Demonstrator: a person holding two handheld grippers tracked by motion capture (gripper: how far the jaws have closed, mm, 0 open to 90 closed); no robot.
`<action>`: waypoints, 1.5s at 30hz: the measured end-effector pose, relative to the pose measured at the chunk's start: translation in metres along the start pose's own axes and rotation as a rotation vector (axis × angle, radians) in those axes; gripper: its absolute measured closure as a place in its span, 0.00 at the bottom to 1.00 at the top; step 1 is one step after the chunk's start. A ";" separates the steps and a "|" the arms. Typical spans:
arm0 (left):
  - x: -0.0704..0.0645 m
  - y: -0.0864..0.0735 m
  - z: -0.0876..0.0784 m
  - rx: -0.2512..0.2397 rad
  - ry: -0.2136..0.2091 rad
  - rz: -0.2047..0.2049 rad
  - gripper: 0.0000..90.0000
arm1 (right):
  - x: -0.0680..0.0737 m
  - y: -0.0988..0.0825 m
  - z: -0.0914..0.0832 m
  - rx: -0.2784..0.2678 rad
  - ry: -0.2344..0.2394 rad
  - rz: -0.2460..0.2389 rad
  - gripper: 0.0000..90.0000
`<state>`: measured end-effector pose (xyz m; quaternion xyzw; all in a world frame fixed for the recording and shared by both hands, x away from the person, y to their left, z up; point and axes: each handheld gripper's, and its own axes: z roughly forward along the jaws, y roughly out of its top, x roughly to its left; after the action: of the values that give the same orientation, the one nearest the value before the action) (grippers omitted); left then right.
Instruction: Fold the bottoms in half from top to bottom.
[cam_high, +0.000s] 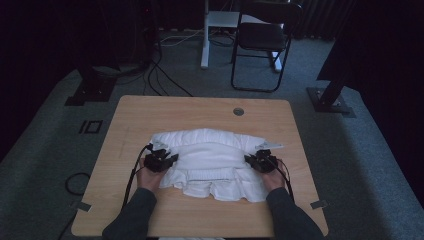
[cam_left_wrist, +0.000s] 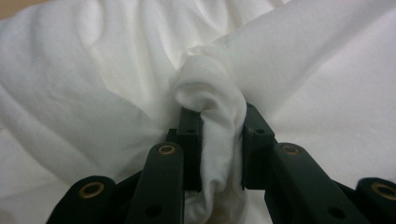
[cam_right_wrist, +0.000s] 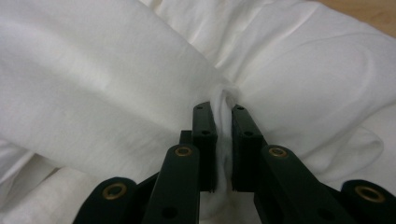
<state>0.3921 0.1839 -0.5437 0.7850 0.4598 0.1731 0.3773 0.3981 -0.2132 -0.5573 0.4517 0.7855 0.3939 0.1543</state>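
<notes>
A white garment (cam_high: 210, 162) lies bunched and partly folded on the wooden table (cam_high: 150, 112), around the middle of the top and somewhat toward the person's edge, with bare wood showing along the far edge and both side edges. Its upper part forms a smooth, rounded fold across the width, while the lower part spreads in loose ruffled layers toward the near edge. At the cloth's left end sits the left gripper (cam_high: 167, 159), and in the left gripper view (cam_left_wrist: 222, 144) its two black jaws are clamped on a thick rolled pinch of the white fabric, which bulges out above the jaw tips and runs down between them. At the cloth's right end sits the right gripper (cam_high: 252, 161); in the right gripper view (cam_right_wrist: 224, 140) its jaws stand nearly together, squeezing a thinner ridge of the same fabric, with smooth folds swelling on either side. Each gripper is held by a hand whose dark-sleeved forearm comes in over the near edge of the table, and a black cable trails back from each along the wrist. Near the far edge of the table is a small round grommet (cam_high: 238, 111). Beyond the table, on the grey carpeted floor, stands a black folding chair (cam_high: 262, 42).
</notes>
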 end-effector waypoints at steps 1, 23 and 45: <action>0.001 0.003 0.002 0.000 0.016 -0.006 0.83 | -0.001 0.003 0.004 -0.004 -0.007 0.010 0.92; -0.007 0.063 -0.104 -0.356 -0.068 -0.035 0.84 | 0.005 0.063 -0.090 -0.340 -0.066 -0.014 0.94; -0.034 0.026 -0.111 -0.234 -0.199 -0.014 0.63 | 0.040 0.024 -0.098 -0.268 -0.014 -0.070 0.53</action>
<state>0.3212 0.1951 -0.4486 0.7457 0.4025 0.1443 0.5110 0.3313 -0.2203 -0.4718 0.4022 0.7400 0.4865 0.2321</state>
